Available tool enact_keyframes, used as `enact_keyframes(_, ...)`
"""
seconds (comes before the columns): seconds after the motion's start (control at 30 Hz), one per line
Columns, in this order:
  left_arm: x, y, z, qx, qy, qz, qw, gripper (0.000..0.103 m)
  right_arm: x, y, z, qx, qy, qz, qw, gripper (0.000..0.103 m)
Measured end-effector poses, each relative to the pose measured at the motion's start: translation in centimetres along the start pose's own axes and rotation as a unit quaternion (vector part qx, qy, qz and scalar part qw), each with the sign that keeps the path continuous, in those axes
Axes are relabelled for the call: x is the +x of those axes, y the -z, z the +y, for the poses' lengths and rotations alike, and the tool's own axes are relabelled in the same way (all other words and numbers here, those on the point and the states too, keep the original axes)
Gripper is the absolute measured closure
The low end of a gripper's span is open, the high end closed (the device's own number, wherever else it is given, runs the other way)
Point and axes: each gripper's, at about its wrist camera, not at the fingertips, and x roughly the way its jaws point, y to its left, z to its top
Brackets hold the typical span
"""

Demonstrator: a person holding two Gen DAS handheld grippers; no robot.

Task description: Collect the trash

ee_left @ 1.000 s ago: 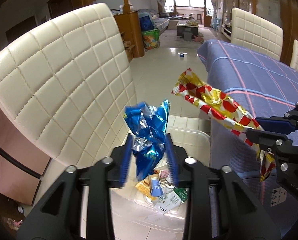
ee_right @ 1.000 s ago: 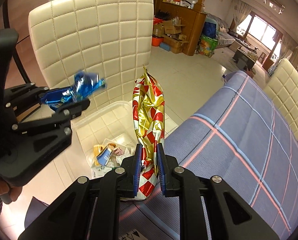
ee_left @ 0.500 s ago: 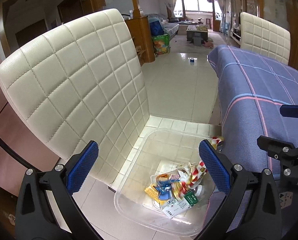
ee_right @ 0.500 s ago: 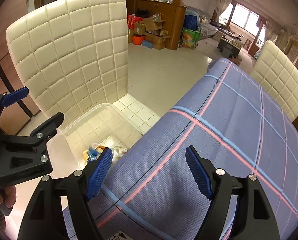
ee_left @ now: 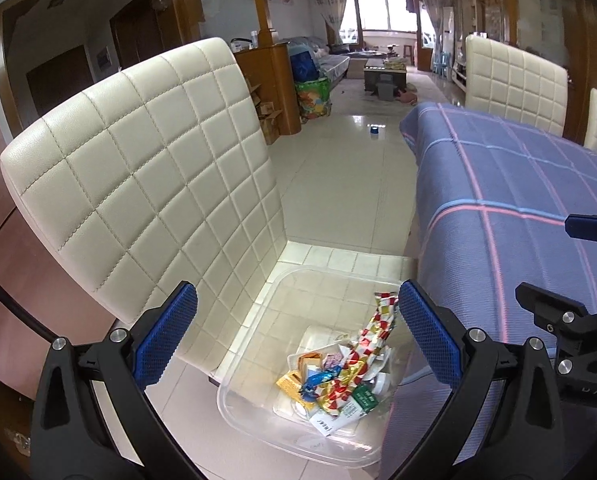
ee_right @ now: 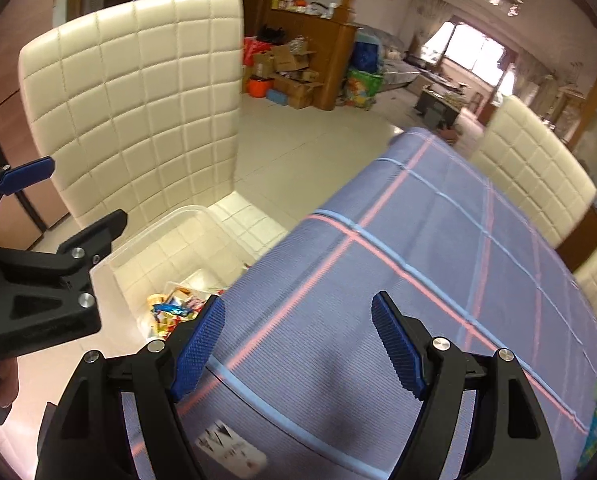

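Both grippers empty, jaws spread wide: left gripper [ee_left: 298,344] hanging right over the clear plastic bin [ee_left: 258,360], right gripper [ee_right: 298,344] above the blue tablecloth [ee_right: 438,248]. Wrappers [ee_left: 338,380] piled in the bin on the cream chair [ee_left: 146,176], parked beside the table, probably for easy drops.

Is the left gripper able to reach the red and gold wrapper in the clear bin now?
Probably yes. The left gripper hangs above the clear bin, jaws wide open and empty, and the red and gold wrapper lies on top of the other trash with nothing covering it.
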Motion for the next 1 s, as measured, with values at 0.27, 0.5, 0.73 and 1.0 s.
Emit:
enact_keyframes(0.27,-5.5,-1.6,-2.4,-0.025,0.024,-0.034,0.9988,0.004,-5.8,1.0,-4.1,0.050,0.050,-0.015,0.997,0.029)
enact_keyframes(0.5,-10.3,-2.2,-3.6,-0.066,0.051,-0.058,0.9948,0.004,-12.1,3.8,-7.9,0.104,0.060,-0.059,0.991,0.022)
enact_keyframes(0.73,-15.0,-2.7,-6.2,-0.032,0.048,-0.104,0.9929,0.004,-16.4,5.7,-10.0,0.131,0.069,-0.087,0.985,0.021)
enact_keyframes(1.0,-17.3,-2.8,-8.5,-0.006,0.055,-0.116,0.9917,0.004,-19.0,7.5,-11.0,0.137,0.087,-0.107,0.981,0.021)
